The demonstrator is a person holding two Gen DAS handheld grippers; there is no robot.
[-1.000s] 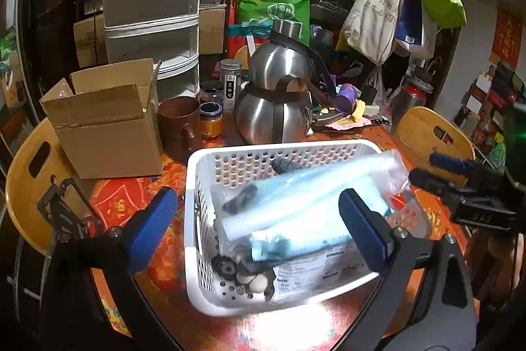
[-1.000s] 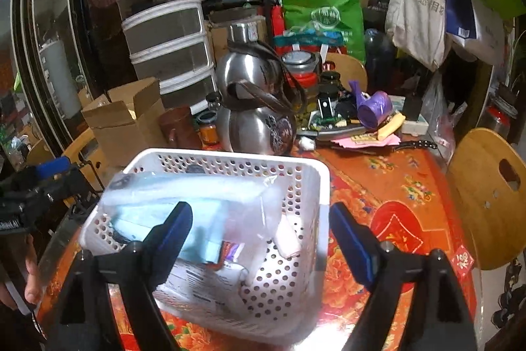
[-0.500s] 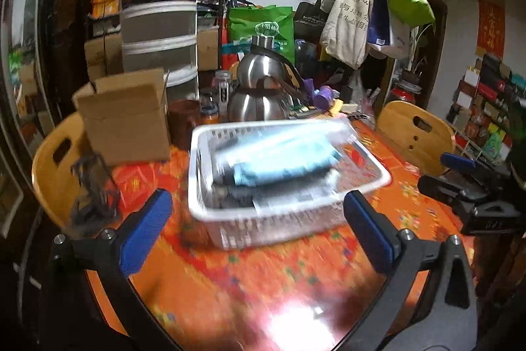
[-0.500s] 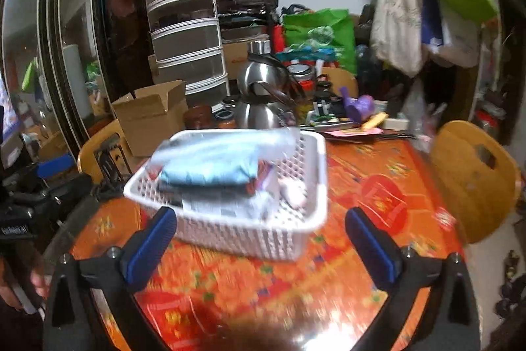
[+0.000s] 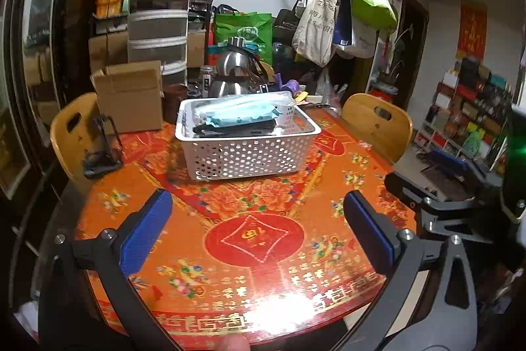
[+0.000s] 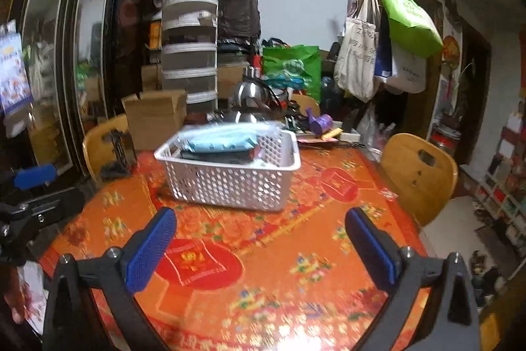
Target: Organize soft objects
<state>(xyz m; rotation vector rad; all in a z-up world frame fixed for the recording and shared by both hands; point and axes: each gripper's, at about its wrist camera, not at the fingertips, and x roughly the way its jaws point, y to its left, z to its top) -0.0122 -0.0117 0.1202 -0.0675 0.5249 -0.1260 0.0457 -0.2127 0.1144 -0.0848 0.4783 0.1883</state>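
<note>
- Left wrist view: the left gripper [image 5: 256, 229] hangs over the near part of the table [image 5: 250, 252] with its jaws spread wide and nothing between them, having just been opening.
- Ahead of it, well apart, sits the white basket [image 5: 243, 153], soft packets [image 5: 240, 115] piled inside; bare tablecloth lies between.
- To its right the right gripper [image 6: 259, 242], jaws likewise wide after just opening, is empty.
- A wooden chair [image 6: 420, 170] stands at the table's right edge.

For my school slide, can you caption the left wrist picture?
Open left claw over the table, facing a full white basket.
</note>
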